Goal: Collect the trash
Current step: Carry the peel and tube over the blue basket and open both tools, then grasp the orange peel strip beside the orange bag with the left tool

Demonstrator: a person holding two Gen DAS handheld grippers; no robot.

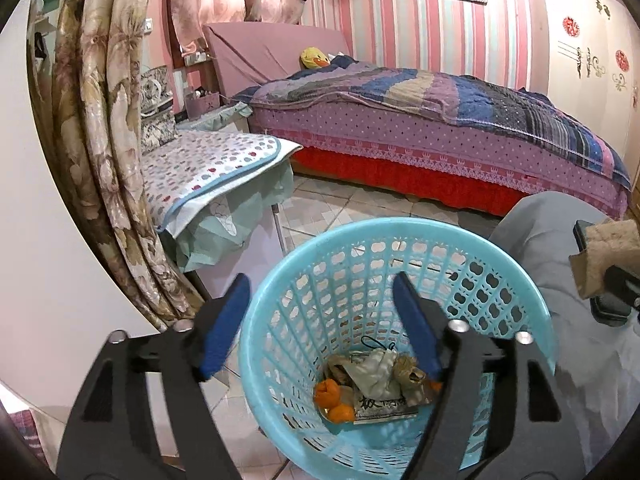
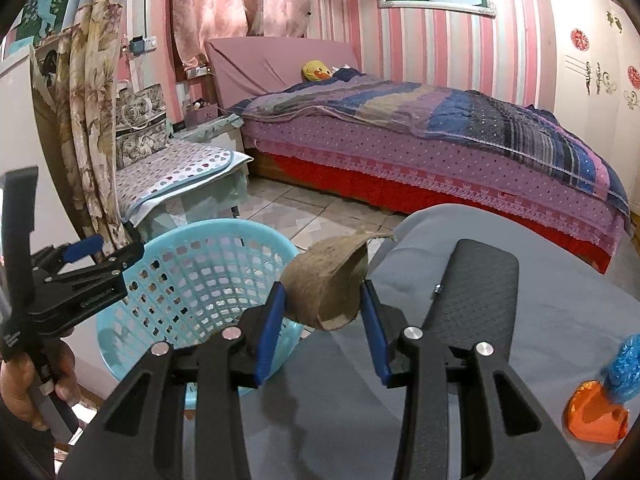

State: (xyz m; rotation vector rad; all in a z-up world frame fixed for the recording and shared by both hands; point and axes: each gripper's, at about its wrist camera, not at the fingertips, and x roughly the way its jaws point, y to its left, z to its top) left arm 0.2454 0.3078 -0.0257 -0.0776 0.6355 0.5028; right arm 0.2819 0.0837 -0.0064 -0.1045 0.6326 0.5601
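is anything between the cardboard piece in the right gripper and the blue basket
Nothing visible blocks it. The right gripper holds the cardboard piece beside the blue basket's open rim; the open left gripper hovers over the basket, off that path.

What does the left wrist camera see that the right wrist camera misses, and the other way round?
Only the left wrist view looks into the blue basket and shows the trash at its bottom. Only the right wrist view shows the orange and blue wrappers and the black pad on the grey surface. Both show the basket, the bed, and the brown cardboard piece clamped in the right tool.
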